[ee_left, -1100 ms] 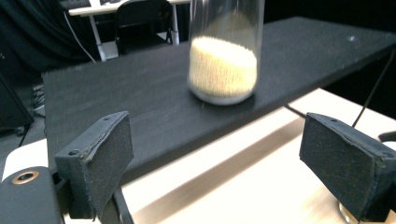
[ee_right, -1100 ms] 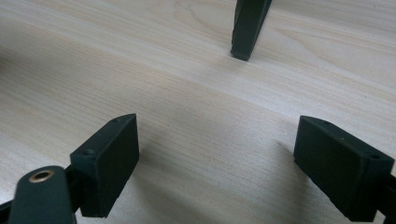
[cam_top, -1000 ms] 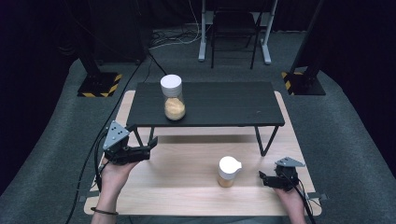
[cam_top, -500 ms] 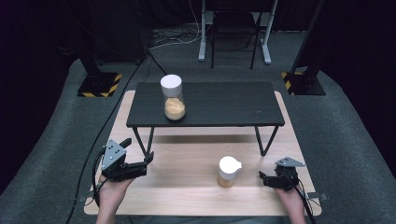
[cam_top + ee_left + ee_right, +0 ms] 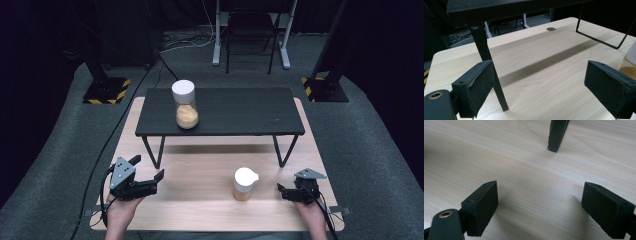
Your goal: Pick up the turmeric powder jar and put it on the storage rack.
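- Plainly, the nearer jar (image 5: 244, 183), white-lidded and roughly a third full of tan granules, stands upright on the wooden table (image 5: 200, 210) between both grippers, nearer the right one.
- Right gripper (image 5: 283, 191) is released, jaws spread, just beside that jar; a low, fast approach could knock it over.
- Left gripper (image 5: 156, 181) is also released, close to the black shelf's leg (image 5: 489, 67), which it could snag.
- 1 more white-lidded jar (image 5: 185, 105), holding similar granules, stands on the shelf (image 5: 240, 112).
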`<state>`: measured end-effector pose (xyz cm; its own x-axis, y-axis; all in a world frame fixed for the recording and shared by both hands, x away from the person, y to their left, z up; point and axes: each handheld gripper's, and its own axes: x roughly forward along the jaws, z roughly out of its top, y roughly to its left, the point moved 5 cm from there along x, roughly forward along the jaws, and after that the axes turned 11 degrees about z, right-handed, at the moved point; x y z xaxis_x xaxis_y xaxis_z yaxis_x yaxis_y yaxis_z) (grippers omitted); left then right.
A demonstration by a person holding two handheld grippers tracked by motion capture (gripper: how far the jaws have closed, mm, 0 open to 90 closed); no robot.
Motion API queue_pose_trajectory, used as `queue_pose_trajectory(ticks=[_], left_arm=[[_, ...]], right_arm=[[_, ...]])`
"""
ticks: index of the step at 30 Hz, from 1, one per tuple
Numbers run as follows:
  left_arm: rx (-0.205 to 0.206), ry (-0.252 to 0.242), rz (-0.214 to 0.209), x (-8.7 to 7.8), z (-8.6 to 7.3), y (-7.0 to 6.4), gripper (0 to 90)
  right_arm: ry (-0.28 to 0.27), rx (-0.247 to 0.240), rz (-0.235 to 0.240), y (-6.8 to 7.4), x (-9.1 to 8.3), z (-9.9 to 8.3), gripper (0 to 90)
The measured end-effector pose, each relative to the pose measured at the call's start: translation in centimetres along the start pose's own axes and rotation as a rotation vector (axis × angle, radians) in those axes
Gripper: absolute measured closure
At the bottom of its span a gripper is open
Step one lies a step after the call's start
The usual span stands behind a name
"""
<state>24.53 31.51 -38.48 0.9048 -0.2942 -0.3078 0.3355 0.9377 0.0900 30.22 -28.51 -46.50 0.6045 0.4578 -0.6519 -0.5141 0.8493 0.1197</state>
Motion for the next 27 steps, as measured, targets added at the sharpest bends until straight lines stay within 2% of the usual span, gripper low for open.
queue_pose_trajectory(ticks=[13, 27], left_arm=[[-0.013, 0.044, 0.013, 1.1, -1.9, 0.2, 9.0], [-0.057, 0.132, 0.0, 3.7, -4.4, 1.2, 9.0]], right_arm=[[0.0, 0.001, 0.0, 0.0, 0.0, 0.0, 13.0], [0.0, 0.001, 0.0, 0.0, 0.0, 0.0, 13.0]])
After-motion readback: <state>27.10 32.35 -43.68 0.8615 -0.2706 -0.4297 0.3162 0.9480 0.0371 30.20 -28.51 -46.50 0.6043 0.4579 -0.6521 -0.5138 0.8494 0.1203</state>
